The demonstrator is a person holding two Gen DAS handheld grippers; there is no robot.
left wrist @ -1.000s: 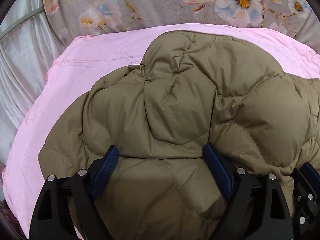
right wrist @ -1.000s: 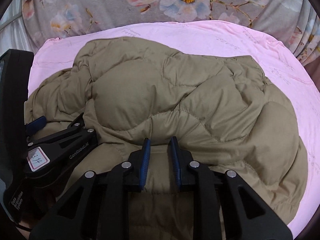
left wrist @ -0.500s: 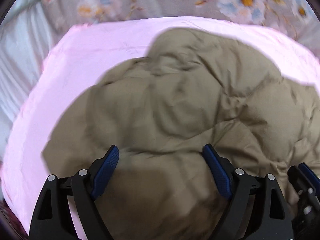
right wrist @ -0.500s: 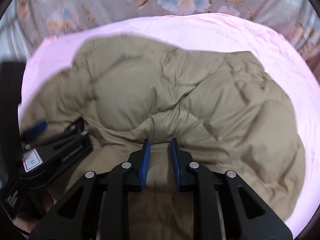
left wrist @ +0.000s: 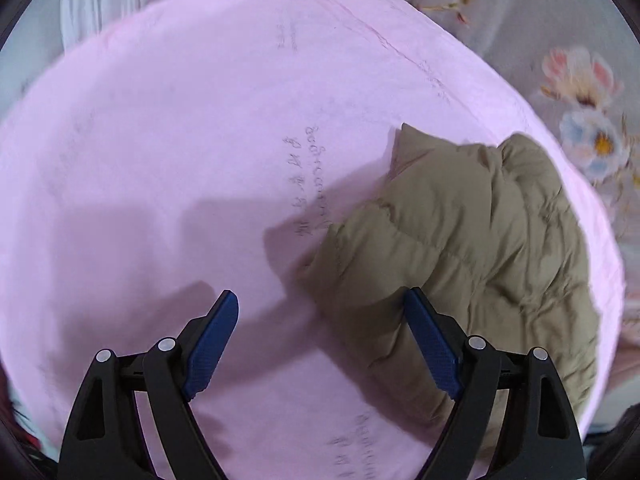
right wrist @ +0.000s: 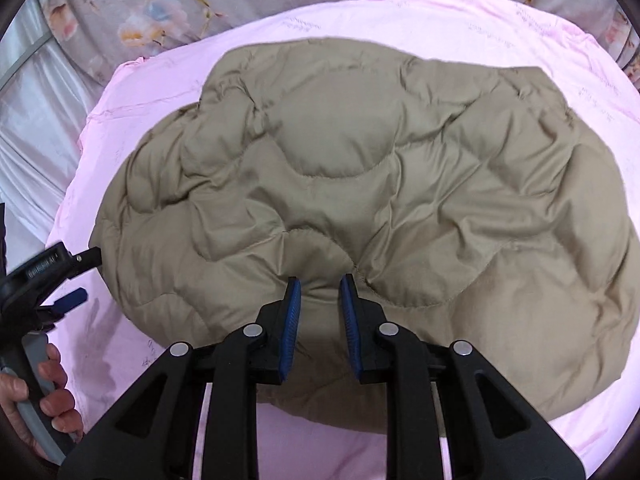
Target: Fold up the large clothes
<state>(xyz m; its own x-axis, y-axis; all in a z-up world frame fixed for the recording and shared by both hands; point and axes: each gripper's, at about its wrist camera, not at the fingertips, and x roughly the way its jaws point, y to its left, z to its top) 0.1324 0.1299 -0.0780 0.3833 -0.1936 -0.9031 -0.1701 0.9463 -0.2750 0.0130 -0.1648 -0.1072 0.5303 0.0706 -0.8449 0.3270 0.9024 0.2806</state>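
Observation:
An olive quilted puffer jacket (right wrist: 360, 184) lies folded into a rounded bundle on a pink bedsheet (right wrist: 460, 20). My right gripper (right wrist: 321, 300) is at the jacket's near edge. Its blue pads stand narrow and pinch a ridge of the fabric. My left gripper (left wrist: 320, 296) is wide open above the pink sheet (left wrist: 160, 160) and holds nothing. The jacket's left end (left wrist: 460, 248) lies beside and behind its right finger. In the right wrist view the left gripper (right wrist: 82, 278) sits at the jacket's left edge, held by a hand (right wrist: 40, 384).
A grey floral bedcover (right wrist: 168, 12) runs along the far side of the pink sheet. Pale silvery fabric (right wrist: 36, 128) hangs at the far left. Faint printed writing (left wrist: 308, 184) marks the sheet left of the jacket.
The left gripper has swung left off the jacket and rolled, and now hovers over the bare pink sheet. The right gripper has kept its pinch on the near edge.

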